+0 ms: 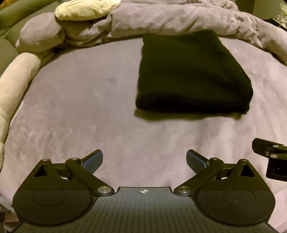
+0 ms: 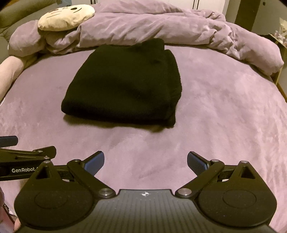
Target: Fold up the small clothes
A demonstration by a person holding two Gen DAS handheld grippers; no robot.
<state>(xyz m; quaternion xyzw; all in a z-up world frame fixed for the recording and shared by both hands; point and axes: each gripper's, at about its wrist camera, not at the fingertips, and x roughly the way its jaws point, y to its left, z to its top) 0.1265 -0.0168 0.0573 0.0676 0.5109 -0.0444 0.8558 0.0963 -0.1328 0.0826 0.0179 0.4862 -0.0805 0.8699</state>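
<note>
black cloth, a small garment (image 2: 122,86), lay folded into a thick, tidy rectangle on the purple bedsheet (image 2: 224,125), toward the far middle of the bed, its far edge close to the rumpled purple duvet (image 2: 161,30). its edges looked squared, with stacked layers showing along the right side. no loose sleeve or corner could be seen sticking out, so the folding of this piece seemed finished, or very nearly so.

the right gripper (image 2: 145,162) hung over bare sheet near the camera, its jaws spread wide with nothing between them. the left gripper (image 1: 144,161) was just the same, wide apart and empty, set beside the right one and well short of the garment.

a cream plush toy (image 2: 66,17) sat on the duvet at the far left. no other clothes were in view, so whether more waited to be folded could not be told.
</note>
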